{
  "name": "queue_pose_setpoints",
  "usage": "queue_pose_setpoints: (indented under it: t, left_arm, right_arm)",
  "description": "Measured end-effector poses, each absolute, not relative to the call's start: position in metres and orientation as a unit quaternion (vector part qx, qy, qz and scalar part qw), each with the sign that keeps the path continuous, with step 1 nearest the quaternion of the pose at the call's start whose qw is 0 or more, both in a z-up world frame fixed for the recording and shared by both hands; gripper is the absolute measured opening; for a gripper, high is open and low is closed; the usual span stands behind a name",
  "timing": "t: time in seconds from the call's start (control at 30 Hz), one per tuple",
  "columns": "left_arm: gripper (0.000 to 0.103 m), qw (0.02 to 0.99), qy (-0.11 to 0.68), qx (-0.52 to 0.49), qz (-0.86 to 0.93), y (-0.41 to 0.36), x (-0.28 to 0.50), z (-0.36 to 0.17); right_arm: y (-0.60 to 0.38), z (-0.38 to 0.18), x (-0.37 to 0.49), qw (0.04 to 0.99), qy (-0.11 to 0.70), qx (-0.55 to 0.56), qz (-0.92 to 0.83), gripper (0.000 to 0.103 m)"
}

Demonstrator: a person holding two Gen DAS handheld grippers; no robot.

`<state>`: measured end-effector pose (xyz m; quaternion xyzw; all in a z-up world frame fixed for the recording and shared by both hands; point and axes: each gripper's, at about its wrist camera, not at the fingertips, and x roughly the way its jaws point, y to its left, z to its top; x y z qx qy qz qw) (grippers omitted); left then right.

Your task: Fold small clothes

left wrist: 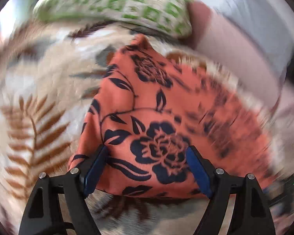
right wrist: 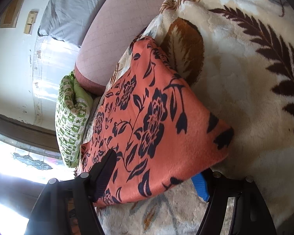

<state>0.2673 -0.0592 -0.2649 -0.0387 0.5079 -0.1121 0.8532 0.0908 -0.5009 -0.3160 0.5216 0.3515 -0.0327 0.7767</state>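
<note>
An orange cloth with a dark navy flower print (left wrist: 156, 117) lies on a cream fleece blanket with brown fern leaves (left wrist: 29, 117). In the left wrist view, which is blurred by motion, my left gripper (left wrist: 147, 166) is open, its blue pads wide apart over the cloth's near edge. In the right wrist view the same cloth (right wrist: 156, 127) lies folded in a rough rectangle. My right gripper (right wrist: 152, 174) is open, its left finger (right wrist: 105, 168) above the cloth and its blue-padded right finger (right wrist: 200, 186) beside and partly under the cloth's near corner.
A green-and-white patterned bundle (right wrist: 70, 121) lies beyond the cloth, also in the left wrist view (left wrist: 117, 5). A mauve mattress (right wrist: 123, 29) with a grey sheet (right wrist: 74, 13) lies behind. A white wall and a bright window (right wrist: 19, 156) are at the left.
</note>
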Motion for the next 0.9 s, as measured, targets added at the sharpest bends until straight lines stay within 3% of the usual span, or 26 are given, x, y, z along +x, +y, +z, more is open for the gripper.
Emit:
queue_pose_setpoints:
  t: [0.13, 0.27, 0.47, 0.67, 0.9]
  left_arm:
    - [0.093, 0.849, 0.509, 0.107, -0.089, -0.095, 0.247, -0.271]
    - [0.103, 0.847, 0.518, 0.076, -0.090, -0.081, 0.246, -0.279]
    - [0.103, 0.846, 0.522, 0.044, -0.094, -0.068, 0.237, -0.281]
    - [0.103, 0.796, 0.539, -0.214, -0.173, -0.005, 0.226, -0.270]
    - [0.101, 0.802, 0.497, -0.277, -0.184, 0.014, 0.218, -0.265]
  right_arm:
    - [-0.503, -0.317, 0.082, 0.767, 0.349, 0.538, -0.030, 0.074]
    - [-0.499, -0.315, 0.079, 0.769, 0.350, 0.535, -0.026, 0.074]
    - [-0.493, -0.313, 0.080, 0.775, 0.352, 0.524, -0.027, 0.074]
    - [-0.489, -0.309, 0.080, 0.775, 0.350, 0.525, -0.021, 0.074]
    - [-0.486, -0.312, 0.082, 0.776, 0.352, 0.523, -0.018, 0.074]
